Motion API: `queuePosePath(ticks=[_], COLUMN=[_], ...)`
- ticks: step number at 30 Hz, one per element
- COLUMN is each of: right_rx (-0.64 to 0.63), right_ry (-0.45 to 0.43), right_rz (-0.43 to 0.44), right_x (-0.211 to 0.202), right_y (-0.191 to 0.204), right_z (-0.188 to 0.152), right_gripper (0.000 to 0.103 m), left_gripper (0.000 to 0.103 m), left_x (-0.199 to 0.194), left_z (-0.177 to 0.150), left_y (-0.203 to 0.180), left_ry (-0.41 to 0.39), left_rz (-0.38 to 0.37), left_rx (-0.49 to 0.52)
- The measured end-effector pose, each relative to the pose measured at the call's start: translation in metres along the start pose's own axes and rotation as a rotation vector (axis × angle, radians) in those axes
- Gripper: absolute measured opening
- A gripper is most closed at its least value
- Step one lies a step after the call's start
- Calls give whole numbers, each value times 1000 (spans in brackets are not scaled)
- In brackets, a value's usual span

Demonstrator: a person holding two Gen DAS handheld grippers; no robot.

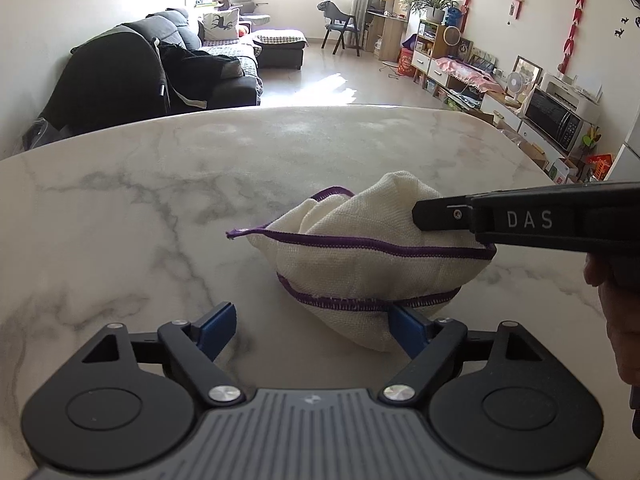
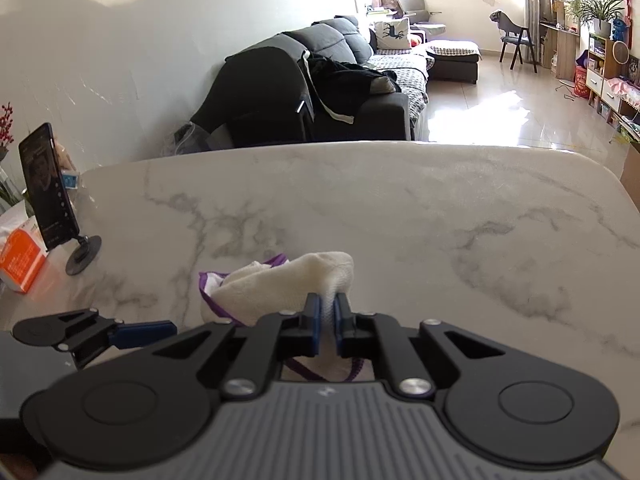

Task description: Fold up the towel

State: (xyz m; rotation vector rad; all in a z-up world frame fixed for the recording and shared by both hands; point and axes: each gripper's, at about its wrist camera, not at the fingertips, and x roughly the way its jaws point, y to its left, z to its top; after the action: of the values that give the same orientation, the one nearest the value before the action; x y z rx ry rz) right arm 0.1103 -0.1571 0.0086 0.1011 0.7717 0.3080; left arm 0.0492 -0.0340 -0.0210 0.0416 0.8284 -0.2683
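A cream towel with purple edging [image 1: 360, 256] lies bunched on the white marble table [image 1: 160, 184]. My left gripper [image 1: 310, 330] is open, low at the towel's near edge, its right blue finger touching the cloth. My right gripper [image 2: 328, 326] is shut on a fold of the towel [image 2: 288, 280] and holds that part lifted. In the left wrist view the right gripper [image 1: 424, 216] comes in from the right, pinching the towel's upper right part. The left gripper [image 2: 120, 334] shows at the lower left of the right wrist view.
A phone on a round stand [image 2: 50, 196] and an orange box [image 2: 20, 260] stand at the table's left edge. Past the far table edge are a dark sofa [image 1: 160, 68] and, on the right, low shelves with a microwave [image 1: 554, 118].
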Motion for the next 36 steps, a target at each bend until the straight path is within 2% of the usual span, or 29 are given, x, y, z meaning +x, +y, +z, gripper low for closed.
queuePosePath(ticks=[5, 8, 20, 36], right_rx=[-20, -32, -79, -191], right_ry=[-14, -23, -58, -55], right_rz=[5, 8, 20, 76], right_x=[-7, -12, -30, -34], right_y=[7, 11, 28, 54], right_z=[-1, -2, -5, -12], right_gripper=[8, 8, 9, 13], left_gripper=[85, 89, 90, 90], left_x=[-13, -20, -37, -54], left_z=[-2, -2, -7, -14], left_y=[5, 9, 26, 41], left_ry=[-17, -26, -29, -32], left_rz=[36, 55, 124, 163], left_rx=[0, -10, -46, -91])
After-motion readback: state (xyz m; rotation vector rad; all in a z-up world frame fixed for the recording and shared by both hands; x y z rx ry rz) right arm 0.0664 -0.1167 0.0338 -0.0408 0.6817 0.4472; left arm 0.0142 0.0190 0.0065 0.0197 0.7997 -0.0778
